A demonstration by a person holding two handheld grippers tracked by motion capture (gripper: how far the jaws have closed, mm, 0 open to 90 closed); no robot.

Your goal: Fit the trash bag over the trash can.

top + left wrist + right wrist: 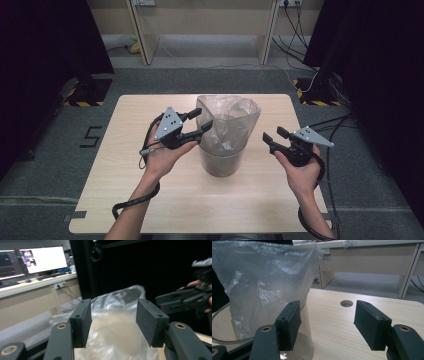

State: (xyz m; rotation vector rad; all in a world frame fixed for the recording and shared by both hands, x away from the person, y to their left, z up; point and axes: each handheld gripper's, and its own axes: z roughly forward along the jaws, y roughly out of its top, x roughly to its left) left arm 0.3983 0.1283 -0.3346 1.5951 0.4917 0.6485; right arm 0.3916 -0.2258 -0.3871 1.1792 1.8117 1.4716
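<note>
A clear plastic bag (229, 120) lines a round see-through bin (221, 162) at the middle of the wooden table (125, 165), its crinkled top standing well above the bin's rim. My left gripper (201, 119) is open at the bag's upper left edge, one jaw on either side of the film. From the left gripper view, the bag (117, 327) lies between and beyond the spread jaws of that gripper (113, 311). My right gripper (273, 135) is open just right of the bin, apart from it. The right gripper (328, 315) holds nothing, with the bag (262, 285) to its left.
A cable hole (347, 303) sits in the tabletop beyond the right gripper. Desks (200, 30) stand behind the table, black curtains hang on both sides, and cables (310, 80) trail on the floor at the back right. The other hand's gripper (182, 298) shows at the right.
</note>
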